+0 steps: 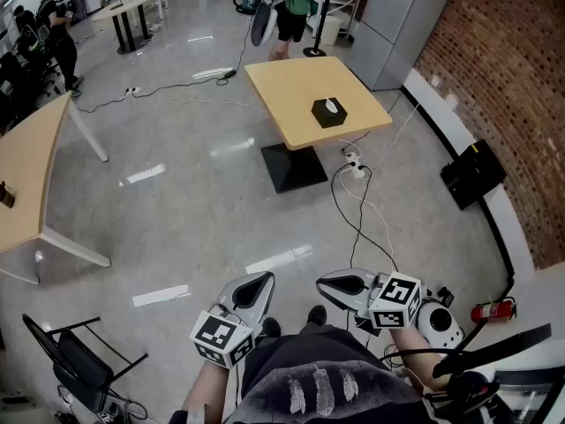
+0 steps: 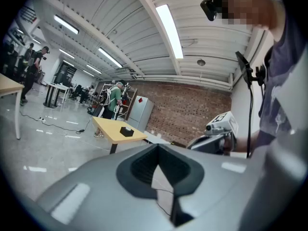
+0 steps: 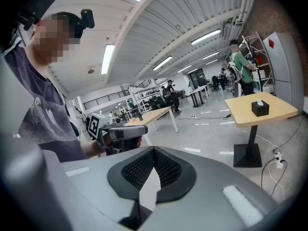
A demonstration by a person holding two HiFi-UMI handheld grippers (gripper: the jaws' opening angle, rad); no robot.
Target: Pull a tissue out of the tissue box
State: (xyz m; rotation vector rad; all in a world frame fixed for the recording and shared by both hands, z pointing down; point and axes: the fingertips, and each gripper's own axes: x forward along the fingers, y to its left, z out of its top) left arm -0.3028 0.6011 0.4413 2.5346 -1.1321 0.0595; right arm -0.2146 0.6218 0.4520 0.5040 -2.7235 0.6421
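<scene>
Left gripper (image 1: 256,288) and right gripper (image 1: 340,283) were clamped shut, empty (tissue box (image 1: 329,114) well apart). The step needed opening one, then pinching the seemingly upright tissue (image 1: 331,104) low.

I read no text, number or brand anywhere. The marker cube (image 1: 221,338) on the left gripper (image 1: 263,277) and the one on the right gripper (image 1: 328,283) show only black-and-white square patterns, no letters. The red diamond sticker (image 3: 271,44) on the grey fridge (image 3: 286,73) is too small to read. I make out no print on the tissue box (image 1: 329,113).
</scene>
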